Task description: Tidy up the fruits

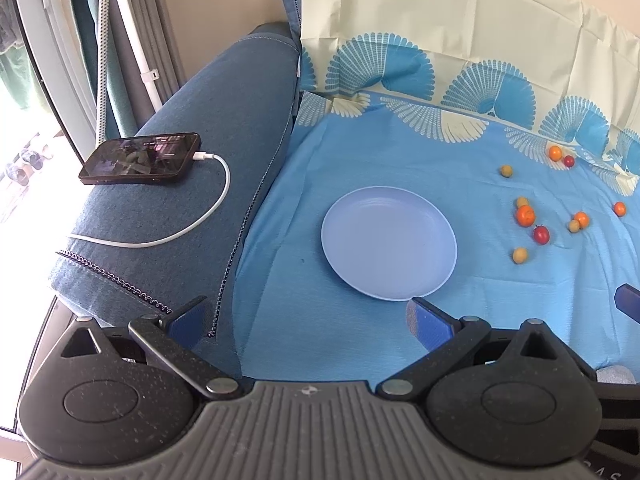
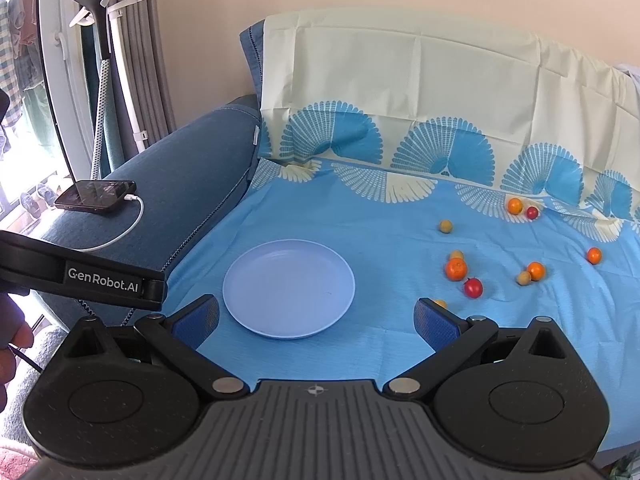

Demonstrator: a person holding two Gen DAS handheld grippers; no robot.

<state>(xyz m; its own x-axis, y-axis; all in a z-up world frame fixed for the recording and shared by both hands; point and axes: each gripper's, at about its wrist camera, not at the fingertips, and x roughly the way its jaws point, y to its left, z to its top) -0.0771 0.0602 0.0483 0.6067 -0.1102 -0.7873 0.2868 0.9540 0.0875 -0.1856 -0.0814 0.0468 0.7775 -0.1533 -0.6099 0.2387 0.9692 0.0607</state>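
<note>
A pale blue plate [image 1: 389,240] [image 2: 289,288] lies bare on the blue cloth over the sofa seat. Right of it small fruits are scattered: several orange ones, the largest orange fruit [image 1: 525,215] [image 2: 456,269], a red fruit [image 1: 541,234] [image 2: 473,287] just in front of it, and tan ones such as the near tan fruit [image 1: 519,255]. My left gripper [image 1: 308,316] is open, hovering near the plate's front edge. My right gripper [image 2: 316,322] is open too, just in front of the plate, holding nothing. Its right finger partly hides one tan fruit [image 2: 440,303].
A phone [image 1: 140,159] [image 2: 96,196] on a white charging cable [image 1: 192,224] rests on the denim sofa arm at left. The left gripper's body [image 2: 80,276] and a hand [image 2: 12,344] show at the right wrist view's left edge. A garment steamer stand [image 2: 100,20] stands by the window.
</note>
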